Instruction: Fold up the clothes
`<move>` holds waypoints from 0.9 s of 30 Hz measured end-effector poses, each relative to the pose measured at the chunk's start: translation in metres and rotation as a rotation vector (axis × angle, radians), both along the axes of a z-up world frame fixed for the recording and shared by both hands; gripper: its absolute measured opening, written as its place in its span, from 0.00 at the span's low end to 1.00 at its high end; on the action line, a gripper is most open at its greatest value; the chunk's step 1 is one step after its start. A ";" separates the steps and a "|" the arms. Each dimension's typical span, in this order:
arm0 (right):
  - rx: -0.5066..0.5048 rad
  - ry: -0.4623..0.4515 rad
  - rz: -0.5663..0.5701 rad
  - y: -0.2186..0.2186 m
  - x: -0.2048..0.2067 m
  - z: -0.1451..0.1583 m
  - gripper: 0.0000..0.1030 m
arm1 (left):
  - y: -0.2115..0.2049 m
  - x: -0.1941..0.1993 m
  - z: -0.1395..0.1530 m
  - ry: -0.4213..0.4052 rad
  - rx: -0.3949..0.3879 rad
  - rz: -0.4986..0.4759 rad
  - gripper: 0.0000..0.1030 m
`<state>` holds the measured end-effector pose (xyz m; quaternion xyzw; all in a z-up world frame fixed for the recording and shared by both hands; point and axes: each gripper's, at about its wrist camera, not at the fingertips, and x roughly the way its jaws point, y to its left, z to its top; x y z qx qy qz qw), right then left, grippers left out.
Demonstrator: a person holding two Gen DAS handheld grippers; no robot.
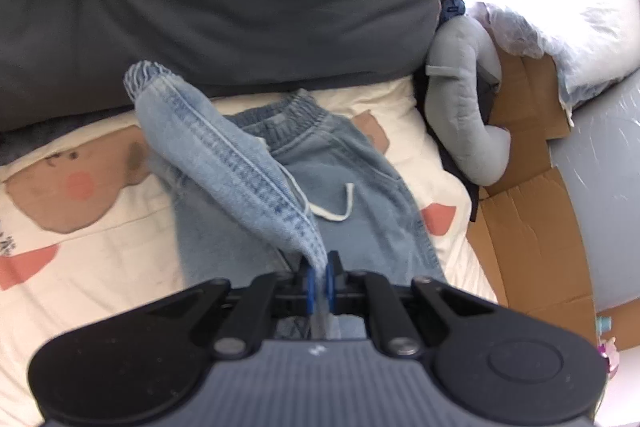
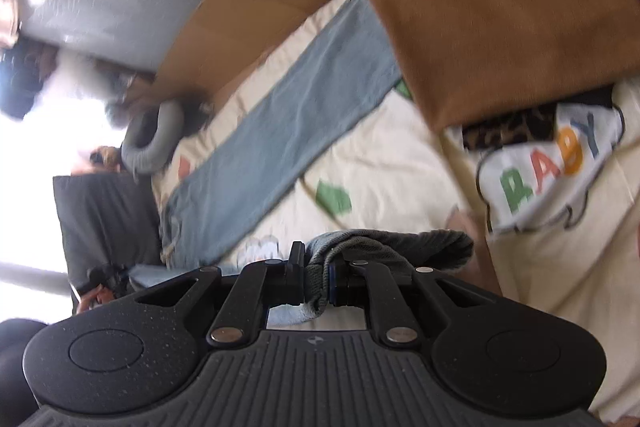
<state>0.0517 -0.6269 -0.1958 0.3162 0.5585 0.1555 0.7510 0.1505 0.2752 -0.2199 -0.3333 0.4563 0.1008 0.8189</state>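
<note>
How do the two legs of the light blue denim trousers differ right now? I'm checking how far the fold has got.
The lifted trouser leg hangs raised in the air, clamped in the left gripper; the flat trouser leg lies stretched out on the cream printed bedsheet. The lifted leg is bunched and twisted, with its frayed hem showing; the flat leg is smooth and straight. Both are the same light blue denim.

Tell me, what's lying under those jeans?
Under the jeans lies a cream blanket printed with a cartoon face and red shapes. Whatever print sits directly beneath the denim is covered and cannot be seen.
</note>
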 end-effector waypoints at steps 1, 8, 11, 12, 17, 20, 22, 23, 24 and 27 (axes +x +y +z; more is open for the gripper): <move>-0.007 -0.005 -0.013 0.000 0.007 -0.002 0.09 | -0.002 0.006 0.000 -0.003 0.004 -0.008 0.06; -0.026 -0.032 -0.086 -0.001 0.052 -0.013 0.09 | -0.013 0.043 -0.005 -0.019 -0.001 -0.028 0.06; -0.038 -0.037 -0.099 0.003 0.076 -0.018 0.09 | -0.020 0.058 -0.011 -0.019 -0.001 -0.038 0.06; -0.045 -0.039 -0.099 0.005 0.084 -0.019 0.09 | -0.023 0.062 -0.013 -0.020 -0.002 -0.041 0.06; -0.079 -0.030 -0.103 0.018 0.129 -0.032 0.09 | -0.033 0.091 -0.028 -0.017 -0.015 -0.049 0.06; -0.148 -0.021 -0.092 0.029 0.158 -0.042 0.09 | -0.039 0.107 -0.043 -0.004 -0.016 -0.049 0.06; -0.183 0.003 -0.104 0.035 0.175 -0.052 0.09 | -0.042 0.115 -0.054 0.012 -0.019 -0.042 0.06; -0.196 0.019 -0.114 0.038 0.182 -0.056 0.09 | -0.044 0.120 -0.058 0.022 -0.019 -0.039 0.06; -0.208 0.033 -0.123 0.040 0.189 -0.061 0.09 | -0.045 0.124 -0.062 0.033 -0.019 -0.036 0.06; -0.229 0.059 -0.143 0.045 0.207 -0.073 0.09 | -0.048 0.137 -0.072 0.061 -0.017 -0.023 0.06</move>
